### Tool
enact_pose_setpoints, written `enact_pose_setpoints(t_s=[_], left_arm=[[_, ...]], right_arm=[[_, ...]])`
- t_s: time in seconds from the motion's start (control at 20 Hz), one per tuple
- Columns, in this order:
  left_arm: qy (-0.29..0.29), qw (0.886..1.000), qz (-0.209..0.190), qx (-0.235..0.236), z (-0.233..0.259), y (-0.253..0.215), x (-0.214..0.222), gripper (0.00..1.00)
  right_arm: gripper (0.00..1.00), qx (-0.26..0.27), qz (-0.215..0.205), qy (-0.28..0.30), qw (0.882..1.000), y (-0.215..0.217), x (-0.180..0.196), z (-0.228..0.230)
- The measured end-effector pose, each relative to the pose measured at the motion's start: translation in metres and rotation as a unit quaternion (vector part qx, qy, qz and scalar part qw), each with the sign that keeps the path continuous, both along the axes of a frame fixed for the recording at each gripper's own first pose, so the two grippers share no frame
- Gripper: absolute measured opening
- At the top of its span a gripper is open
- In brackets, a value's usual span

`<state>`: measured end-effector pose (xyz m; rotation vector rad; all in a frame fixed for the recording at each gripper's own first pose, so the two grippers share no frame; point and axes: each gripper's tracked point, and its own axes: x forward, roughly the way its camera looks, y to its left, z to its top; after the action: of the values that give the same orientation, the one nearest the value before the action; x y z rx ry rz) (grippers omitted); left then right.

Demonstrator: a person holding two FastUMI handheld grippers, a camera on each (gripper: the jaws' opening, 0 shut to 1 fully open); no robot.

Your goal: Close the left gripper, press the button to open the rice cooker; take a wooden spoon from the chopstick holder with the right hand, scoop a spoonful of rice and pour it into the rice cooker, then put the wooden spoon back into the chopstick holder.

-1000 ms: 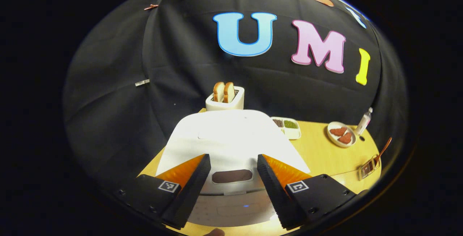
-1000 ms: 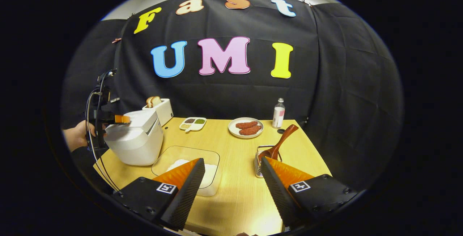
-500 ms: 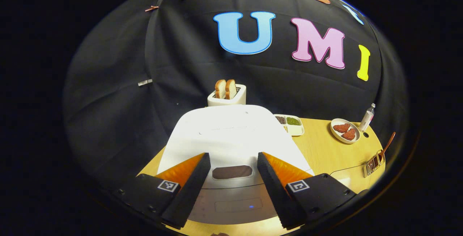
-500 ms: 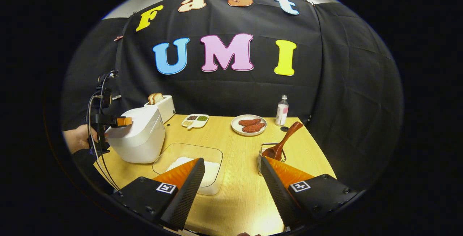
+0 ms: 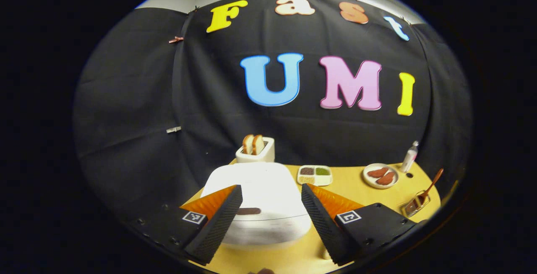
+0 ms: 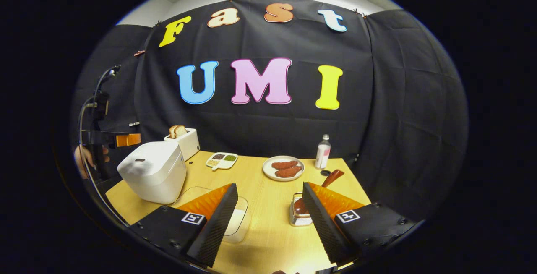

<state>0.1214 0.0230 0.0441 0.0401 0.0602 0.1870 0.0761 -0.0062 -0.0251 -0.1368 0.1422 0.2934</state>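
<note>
Both tongs, left [image 5: 272, 215] and right [image 6: 269, 219], gape empty; rice cooker [image 6: 152, 176] lidded, wooden spoon [image 6: 319, 190] in chopstick holder [image 6: 299, 216]: I'd judge start or finish.

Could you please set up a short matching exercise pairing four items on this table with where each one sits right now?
Things:
1. wooden spoon
2. bread slices
3. rice cooker
4. bottle

Places or states:
A. standing at the back of the table, beside the plate of meat
B. lid down, at the table's left end in the right gripper view
C. sticking up out of the toaster
D. leaning in the chopstick holder

Pairs: 1-D, 2-C, 3-B, 4-A
</note>
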Motion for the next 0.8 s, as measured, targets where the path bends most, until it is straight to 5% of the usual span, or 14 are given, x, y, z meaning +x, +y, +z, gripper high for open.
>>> enact_pose_setpoints(t_s=[0.45, 0.8], left_arm=[[-0.065, 0.996, -0.064, -0.007, 0.052, -0.1, -0.06, 0.97], [-0.075, 0.996, -0.044, -0.02, 0.053, -0.107, -0.077, 0.97]], right_arm=[[0.98, 0.021, 0.026, -0.035, 0.999, -0.018, 0.003, 0.051], [0.98, 0.024, 0.031, -0.049, 0.998, -0.035, -0.008, 0.059]])
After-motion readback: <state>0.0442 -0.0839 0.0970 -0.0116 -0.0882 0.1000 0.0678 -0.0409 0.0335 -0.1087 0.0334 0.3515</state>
